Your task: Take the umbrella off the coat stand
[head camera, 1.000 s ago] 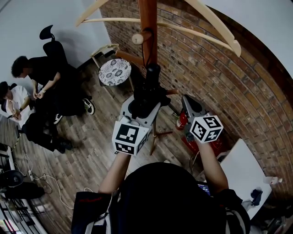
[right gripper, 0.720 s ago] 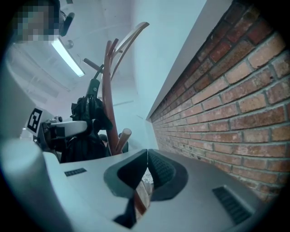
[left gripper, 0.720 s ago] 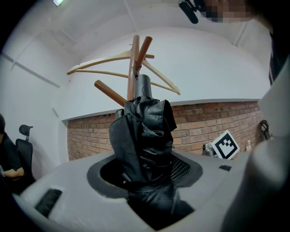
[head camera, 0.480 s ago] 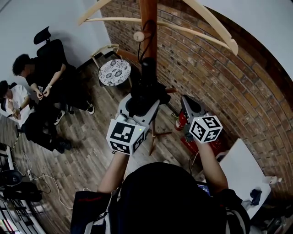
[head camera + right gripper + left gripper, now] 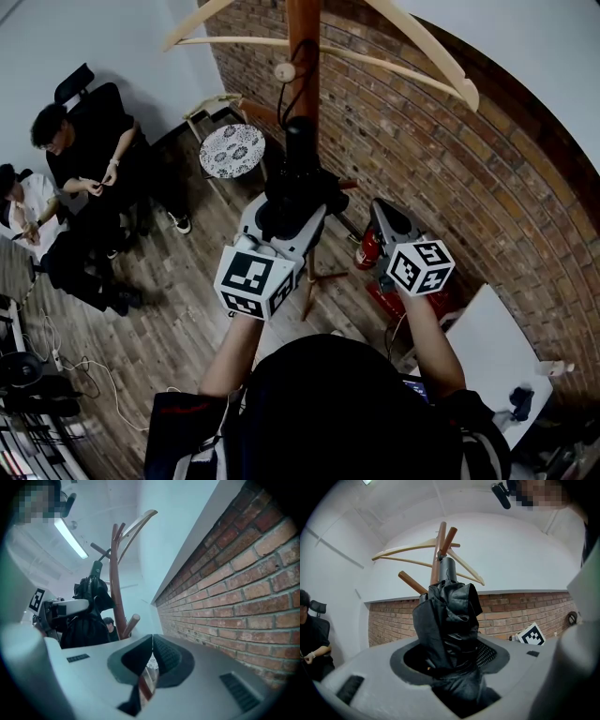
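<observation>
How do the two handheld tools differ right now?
The left tool is clamped on the black folded umbrella; the right tool holds nothing. The left tool's jaws stand wide around the fabric; the right tool's jaws are together. The left tool is at the wooden coat stand; the right tool is beside the red brick wall. Both are grey and hand-held.
</observation>
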Tool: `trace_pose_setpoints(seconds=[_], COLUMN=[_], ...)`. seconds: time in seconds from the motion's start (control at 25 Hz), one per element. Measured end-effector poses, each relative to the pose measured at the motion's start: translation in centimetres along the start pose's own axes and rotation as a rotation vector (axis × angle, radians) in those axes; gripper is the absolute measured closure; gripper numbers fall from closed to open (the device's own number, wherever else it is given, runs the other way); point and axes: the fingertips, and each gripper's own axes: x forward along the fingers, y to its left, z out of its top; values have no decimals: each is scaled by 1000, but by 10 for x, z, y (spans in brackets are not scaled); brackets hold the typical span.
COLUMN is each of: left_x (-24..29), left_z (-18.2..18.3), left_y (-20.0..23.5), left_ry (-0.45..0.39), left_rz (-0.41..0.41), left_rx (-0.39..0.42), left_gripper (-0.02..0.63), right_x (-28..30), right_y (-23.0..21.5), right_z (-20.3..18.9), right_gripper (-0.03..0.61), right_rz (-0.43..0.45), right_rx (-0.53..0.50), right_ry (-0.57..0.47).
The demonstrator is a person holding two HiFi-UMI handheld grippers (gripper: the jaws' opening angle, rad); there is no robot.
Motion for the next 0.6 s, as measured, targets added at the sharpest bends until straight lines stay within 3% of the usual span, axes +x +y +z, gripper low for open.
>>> trace_pose_setpoints(seconds=[0.6], left_x=[-16], left_z=[15], left_y=[-6], left_ry=[-39], left_rz=[-3], left_rx=[-5], left_gripper=[350], right_x=[-10], right_y=[6], right_z=[-3], right_gripper=[549], right_rz=[1], right_rx=[15], right_ry=[-5])
